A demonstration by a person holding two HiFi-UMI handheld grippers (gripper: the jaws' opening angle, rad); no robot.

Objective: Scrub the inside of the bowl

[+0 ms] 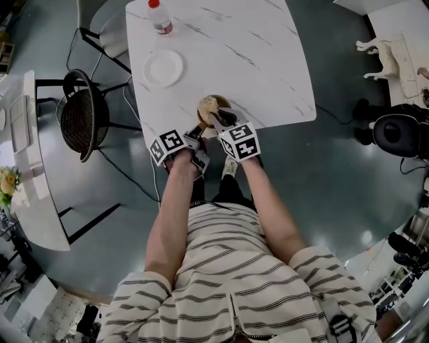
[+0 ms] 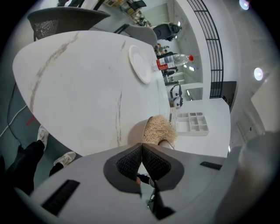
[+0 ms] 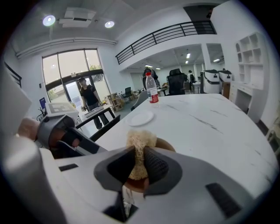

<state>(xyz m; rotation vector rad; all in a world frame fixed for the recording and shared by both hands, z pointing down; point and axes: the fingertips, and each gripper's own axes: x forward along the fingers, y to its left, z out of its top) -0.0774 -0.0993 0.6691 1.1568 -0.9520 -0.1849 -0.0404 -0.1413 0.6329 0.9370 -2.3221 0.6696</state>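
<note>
A brown bowl point(image 1: 213, 106) stands at the near edge of the white marble table point(image 1: 255, 60). A beige fibrous scrubber point(image 1: 208, 104) sits inside it. My right gripper point(image 1: 216, 119) is shut on the scrubber point(image 3: 141, 144), which rises between its pads over the bowl point(image 3: 169, 145). My left gripper point(image 1: 198, 132) sits at the bowl's near left rim. In the left gripper view its jaws point(image 2: 142, 148) are pressed together at the bowl point(image 2: 136, 131), apparently on the rim; the contact itself is hidden.
A white plate point(image 1: 163, 67) and a clear bottle with a red cap point(image 1: 159, 17) lie farther back on the table. A black mesh chair point(image 1: 82, 114) stands left of the table. A person point(image 3: 89, 98) stands in the background.
</note>
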